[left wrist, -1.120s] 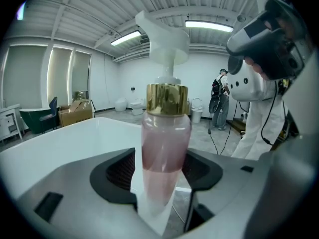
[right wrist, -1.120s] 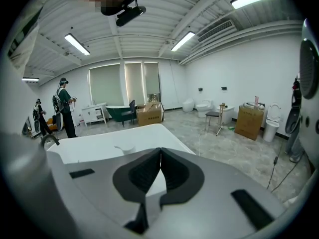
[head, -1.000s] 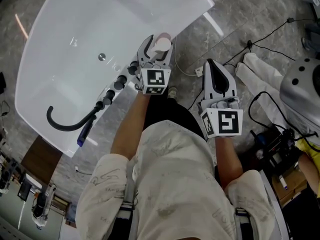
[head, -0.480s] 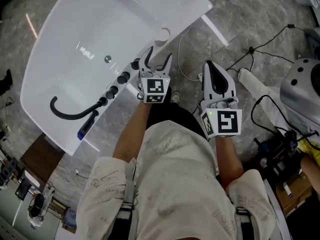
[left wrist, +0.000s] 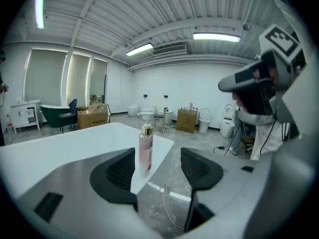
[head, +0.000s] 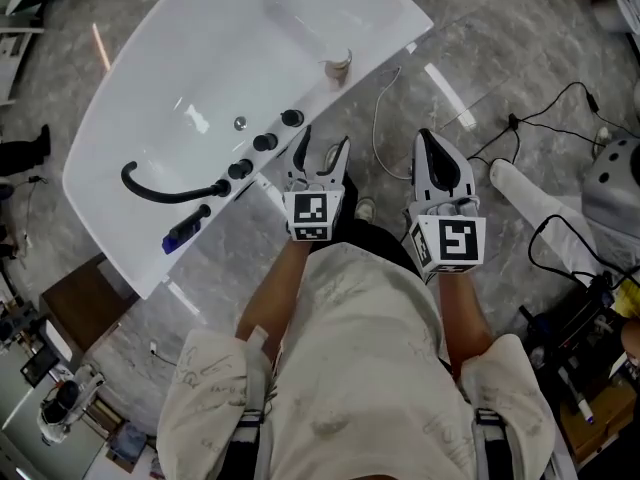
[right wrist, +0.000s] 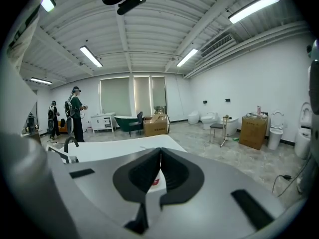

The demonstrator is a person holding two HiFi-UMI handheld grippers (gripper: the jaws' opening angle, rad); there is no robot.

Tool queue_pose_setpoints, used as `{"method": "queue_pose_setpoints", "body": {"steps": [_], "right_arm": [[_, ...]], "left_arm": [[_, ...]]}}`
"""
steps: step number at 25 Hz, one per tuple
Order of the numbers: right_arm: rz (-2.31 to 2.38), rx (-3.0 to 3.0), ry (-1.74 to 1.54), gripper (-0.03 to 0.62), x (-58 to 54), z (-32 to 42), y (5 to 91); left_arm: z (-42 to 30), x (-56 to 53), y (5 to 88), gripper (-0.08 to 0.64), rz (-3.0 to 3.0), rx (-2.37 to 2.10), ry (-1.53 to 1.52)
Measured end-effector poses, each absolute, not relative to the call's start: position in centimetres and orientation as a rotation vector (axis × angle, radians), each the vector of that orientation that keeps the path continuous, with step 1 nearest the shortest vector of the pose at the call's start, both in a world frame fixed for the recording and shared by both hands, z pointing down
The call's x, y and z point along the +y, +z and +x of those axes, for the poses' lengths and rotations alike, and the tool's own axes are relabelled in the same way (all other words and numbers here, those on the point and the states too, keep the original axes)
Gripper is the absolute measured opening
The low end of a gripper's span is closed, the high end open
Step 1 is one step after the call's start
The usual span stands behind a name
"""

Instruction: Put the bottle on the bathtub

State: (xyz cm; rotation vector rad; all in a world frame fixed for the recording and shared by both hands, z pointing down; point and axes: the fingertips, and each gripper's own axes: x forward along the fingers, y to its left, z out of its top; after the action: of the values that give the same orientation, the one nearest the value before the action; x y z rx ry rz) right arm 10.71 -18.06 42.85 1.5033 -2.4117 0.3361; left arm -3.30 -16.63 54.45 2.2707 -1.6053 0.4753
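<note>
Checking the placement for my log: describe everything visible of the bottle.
The bottle is a slim pale pink pump bottle with a gold collar and white pump head. It stands upright on the rim of the white bathtub near a corner, free of the left tool, whose jaws stand apart short of it.

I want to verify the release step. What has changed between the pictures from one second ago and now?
The left gripper let go of the bottle and drew back toward the person; its jaws are now apart and empty. The bottle stands upright on the rim of the bathtub, clear of the jaws. The right gripper stayed shut and empty at the person's side.
</note>
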Motion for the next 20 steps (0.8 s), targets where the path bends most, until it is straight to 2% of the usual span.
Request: {"method": "queue_pose_setpoints", "body": {"steps": [11, 20], "right_arm": [[1.483, -2.504, 0.217, -0.011, -12.4, 10.5, 39.3], [1.521, -2.579, 0.053, -0.011, -9.8, 10.0, 33.6]], "left_arm": [[-5.8, -7.6, 40.7, 0.253, 2.331, -1.775, 0.190], [-7.8, -4.2, 33.0, 0.222, 2.386, -1.937, 0.212]]}}
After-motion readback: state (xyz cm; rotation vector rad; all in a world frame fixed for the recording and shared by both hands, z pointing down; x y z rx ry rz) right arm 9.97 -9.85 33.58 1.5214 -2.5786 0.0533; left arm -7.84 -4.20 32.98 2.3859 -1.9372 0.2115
